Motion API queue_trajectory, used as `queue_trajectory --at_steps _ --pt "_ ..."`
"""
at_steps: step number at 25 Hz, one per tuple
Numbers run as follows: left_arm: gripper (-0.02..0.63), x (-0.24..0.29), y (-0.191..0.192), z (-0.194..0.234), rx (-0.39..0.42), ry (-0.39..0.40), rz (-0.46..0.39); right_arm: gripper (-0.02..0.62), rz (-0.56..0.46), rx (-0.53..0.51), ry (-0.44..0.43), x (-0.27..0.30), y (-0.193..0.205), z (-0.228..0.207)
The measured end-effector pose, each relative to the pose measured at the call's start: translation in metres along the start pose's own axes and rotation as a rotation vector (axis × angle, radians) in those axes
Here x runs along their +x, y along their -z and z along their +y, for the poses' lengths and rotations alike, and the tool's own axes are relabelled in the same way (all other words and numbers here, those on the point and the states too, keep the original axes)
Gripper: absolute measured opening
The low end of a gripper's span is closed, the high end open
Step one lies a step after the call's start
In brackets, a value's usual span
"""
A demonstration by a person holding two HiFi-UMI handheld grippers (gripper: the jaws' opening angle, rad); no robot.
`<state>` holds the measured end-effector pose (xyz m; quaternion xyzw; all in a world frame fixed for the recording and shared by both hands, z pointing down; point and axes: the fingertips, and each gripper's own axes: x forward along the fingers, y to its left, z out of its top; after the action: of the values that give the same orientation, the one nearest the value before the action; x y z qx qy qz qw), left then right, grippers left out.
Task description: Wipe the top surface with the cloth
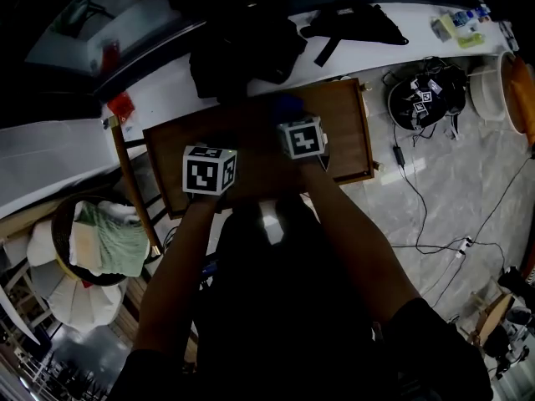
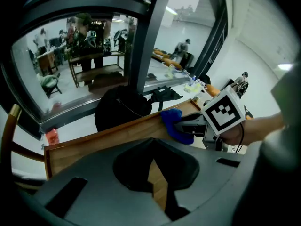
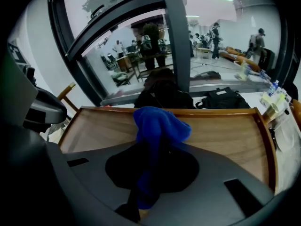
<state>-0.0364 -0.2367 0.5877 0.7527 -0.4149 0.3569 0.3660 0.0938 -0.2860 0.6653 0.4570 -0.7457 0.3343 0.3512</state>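
Desk (image 3: 225, 131): brown wood with a raised rim, set against a white ledge below a dark-framed window (image 3: 141, 36). Through the glass you see a room with people and tables. The floor (image 1: 468, 190) is pale marble tile with cables (image 1: 418, 199) trailing over it.

Your right gripper (image 3: 148, 182) is clamped on the blue cloth (image 3: 160, 126), which bunches over the desk's far middle. Your left gripper (image 2: 154, 161) has its jaws close together with nothing between them and sits low over the near-left wood.

Print on the bottles (image 3: 273, 91) at the ledge's right is too small to read.

Two black bags (image 3: 164, 95) lie on the ledge just past the rim. A basket (image 1: 100, 241) of folded fabric sits left of the desk.
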Motion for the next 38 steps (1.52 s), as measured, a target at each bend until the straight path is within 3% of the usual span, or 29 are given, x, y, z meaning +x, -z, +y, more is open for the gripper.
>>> queue_trajectory --at_steps 4,13,19,26,31,38 --pt "0.011 0.013 -0.015 -0.025 0.009 0.024 -0.009 0.057 -0.003 0.000 0.013 -0.011 -0.002 -0.043" --pt "0.011 0.027 -0.034 -0.055 0.035 0.041 -0.014 0.057 -0.023 0.041 0.154 -0.036 -0.005 -0.136" --pt "0.011 0.015 -0.029 -0.057 0.031 0.026 -0.020 0.057 -0.022 0.100 0.216 -0.047 -0.003 -0.166" --pt "0.011 -0.036 -0.008 -0.021 -0.015 -0.044 -0.060 0.057 -0.059 0.150 0.283 -0.055 0.003 -0.171" --pt "0.011 -0.090 0.019 0.032 -0.098 -0.108 -0.120 0.057 -0.116 0.109 0.204 -0.068 0.007 -0.111" --pt "0.011 -0.158 0.067 0.097 -0.171 -0.147 -0.172 0.057 -0.148 0.076 -0.075 -0.058 -0.008 0.096"
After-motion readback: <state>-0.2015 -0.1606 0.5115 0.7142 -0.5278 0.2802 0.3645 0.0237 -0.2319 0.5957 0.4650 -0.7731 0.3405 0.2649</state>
